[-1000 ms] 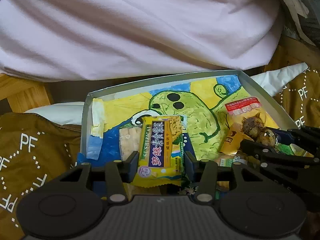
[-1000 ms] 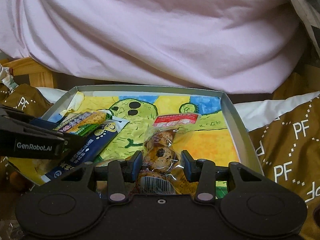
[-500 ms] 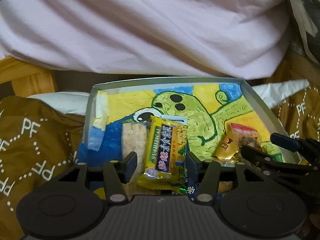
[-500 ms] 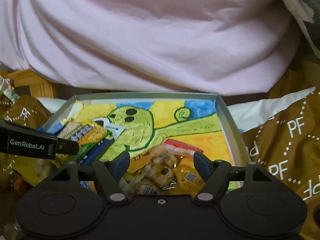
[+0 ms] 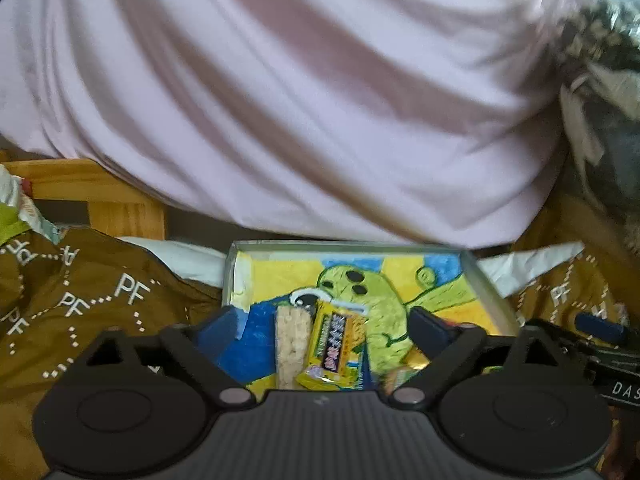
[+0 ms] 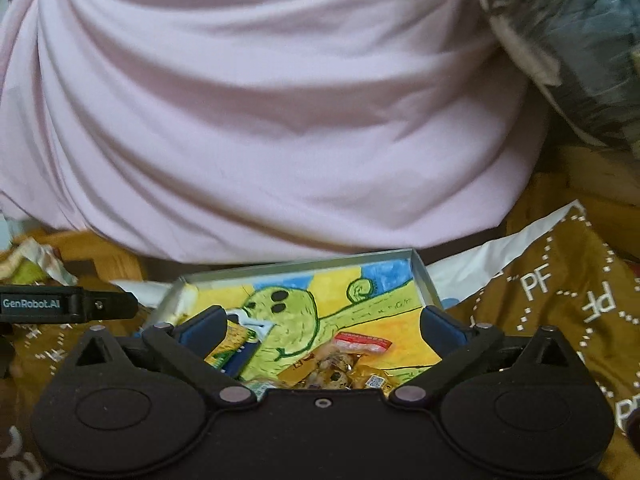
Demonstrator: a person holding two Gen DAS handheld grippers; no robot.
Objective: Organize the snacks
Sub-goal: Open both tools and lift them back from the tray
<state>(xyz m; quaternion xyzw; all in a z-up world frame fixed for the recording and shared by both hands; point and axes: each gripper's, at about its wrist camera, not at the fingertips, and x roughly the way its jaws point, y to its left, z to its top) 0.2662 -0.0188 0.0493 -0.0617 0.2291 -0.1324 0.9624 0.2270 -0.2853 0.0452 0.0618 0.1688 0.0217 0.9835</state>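
A shallow grey tray (image 5: 482,280) (image 6: 424,276) with a yellow, blue and green cartoon drawing on its floor holds the snacks. In the left wrist view a yellow cracker pack (image 5: 334,346) and a clear pack of pale biscuits (image 5: 292,344) lie on it. My left gripper (image 5: 324,326) hangs open above them, holding nothing. In the right wrist view a clear pouch of speckled eggs with a red header (image 6: 344,356) lies in the tray, beside small yellow packets (image 6: 374,380). My right gripper (image 6: 322,322) is open over it, fingers wide apart and empty.
A person in a pale pink shirt (image 5: 320,100) sits right behind the tray. Brown cloth printed with white PF letters (image 5: 80,308) (image 6: 560,300) surrounds the tray. A wooden frame (image 5: 100,196) stands at the left. A crumpled wrapper (image 6: 36,264) lies far left.
Both grippers opened, let go of their snack packs in the tray, then lifted and drew back. The cracker pack and the egg pouch now lie loose on the tray floor.
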